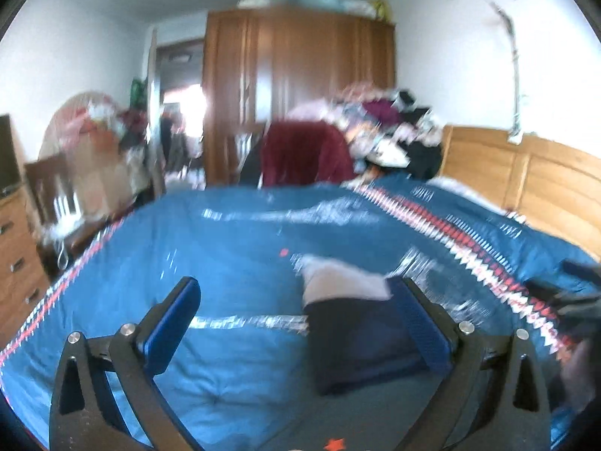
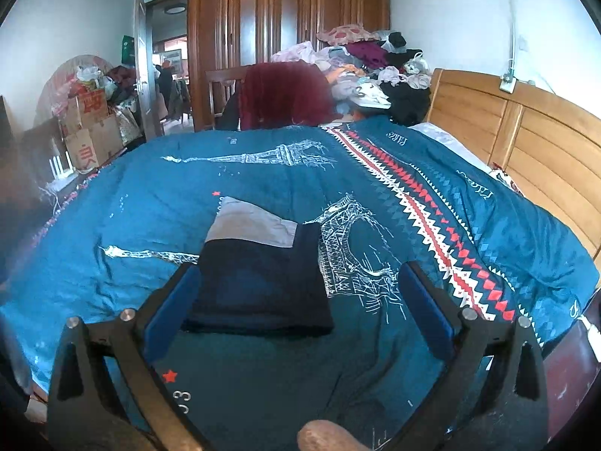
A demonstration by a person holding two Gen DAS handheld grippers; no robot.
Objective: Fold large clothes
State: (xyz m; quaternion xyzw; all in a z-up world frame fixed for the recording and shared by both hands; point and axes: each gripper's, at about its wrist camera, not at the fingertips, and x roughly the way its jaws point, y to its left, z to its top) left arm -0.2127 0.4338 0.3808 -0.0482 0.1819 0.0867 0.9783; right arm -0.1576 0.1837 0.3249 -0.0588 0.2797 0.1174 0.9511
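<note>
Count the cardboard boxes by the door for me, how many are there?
2 that I can tell: an upper cardboard box stacked on a lower cardboard box, left of the bed. The clutter may hide more.

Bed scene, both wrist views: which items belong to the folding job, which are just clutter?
Job:
- folded navy and grey garment lying on the bed
- blue Eiffel-tower-print quilt, the work surface
- left gripper and right gripper, jaws open, empty

Lying about:
- heap of mixed clothes by the wooden headboard
- dark red cloth over a chair
- cardboard boxes
- brown wooden wardrobe
</note>
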